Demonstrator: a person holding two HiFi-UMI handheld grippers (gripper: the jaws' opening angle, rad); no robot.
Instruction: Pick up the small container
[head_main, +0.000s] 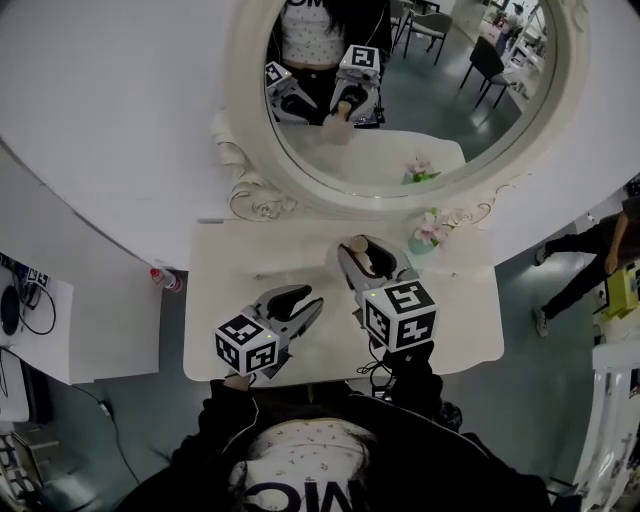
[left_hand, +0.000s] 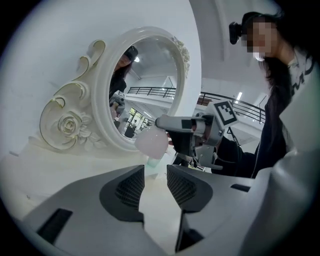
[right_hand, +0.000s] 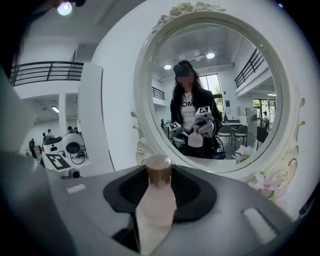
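The small container (right_hand: 157, 202) is a pale pink bottle with a brown cap (right_hand: 158, 168). It stands upright between the jaws of my right gripper (right_hand: 159, 186), which is shut on it. In the head view the right gripper (head_main: 362, 252) holds the container (head_main: 367, 262) above the white vanity table (head_main: 225, 290), near the mirror. From the left gripper view, the container (left_hand: 152, 142) shows as a pink blob at the tip of the right gripper. My left gripper (left_hand: 155, 178) is open with nothing between its ribbed pads. It (head_main: 303, 297) hovers over the table, to the left of the right gripper.
An oval mirror (head_main: 400, 90) in an ornate white frame stands at the table's back and reflects the person and both grippers. A small vase of pink flowers (head_main: 430, 232) sits at the back right. A red-capped object (head_main: 166, 280) lies off the table's left edge.
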